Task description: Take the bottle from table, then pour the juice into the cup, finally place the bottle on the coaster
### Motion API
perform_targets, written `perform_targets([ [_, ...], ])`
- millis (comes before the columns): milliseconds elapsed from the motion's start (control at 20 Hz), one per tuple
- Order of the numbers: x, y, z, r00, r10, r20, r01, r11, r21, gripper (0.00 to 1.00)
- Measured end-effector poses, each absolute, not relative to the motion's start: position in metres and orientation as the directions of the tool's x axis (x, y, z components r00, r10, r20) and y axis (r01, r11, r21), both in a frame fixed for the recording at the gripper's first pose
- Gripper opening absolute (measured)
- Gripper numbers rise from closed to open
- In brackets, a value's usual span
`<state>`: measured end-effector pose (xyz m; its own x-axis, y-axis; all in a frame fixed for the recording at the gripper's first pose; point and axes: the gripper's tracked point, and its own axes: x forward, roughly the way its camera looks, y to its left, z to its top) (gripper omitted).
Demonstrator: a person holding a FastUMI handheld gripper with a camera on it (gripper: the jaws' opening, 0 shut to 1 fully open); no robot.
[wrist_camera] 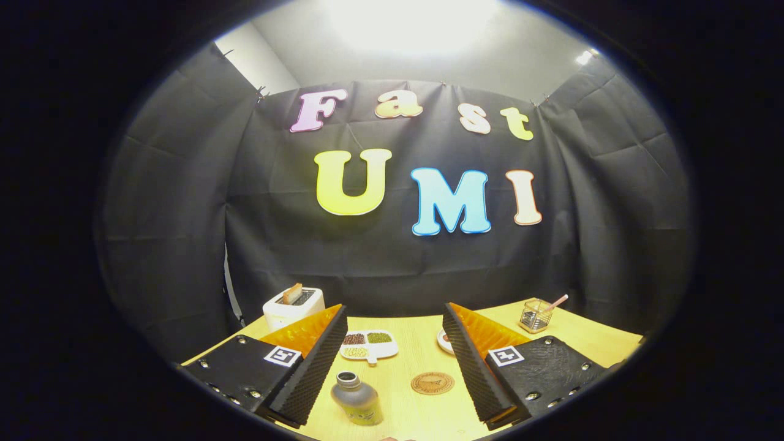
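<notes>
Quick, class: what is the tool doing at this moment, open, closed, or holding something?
Tool: open, holding nothing; the bottle stands untouched on the table between its fingers.

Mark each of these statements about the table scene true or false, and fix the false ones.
1. The gripper has its jaws spread wide with nothing between the pads. True.
2. The bottle lies on its side. False: it stands upright on the table, cap off.
3. The coaster is bare. True.
4. The bottle sits on the coaster. False: it stands apart, beside it.
5. The toaster holds a slice of bread. True.
6. The divided dish is empty. False: its compartments hold grains.
</notes>
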<state>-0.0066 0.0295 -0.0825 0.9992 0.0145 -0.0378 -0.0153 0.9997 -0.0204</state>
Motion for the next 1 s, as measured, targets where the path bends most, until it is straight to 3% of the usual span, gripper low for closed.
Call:
perform_targets([
  [1000, 0.012, 0.086, -0.234, 0.992, 0.097, -0.087, -0.099, 0.995, -0.026, 0.96],
])
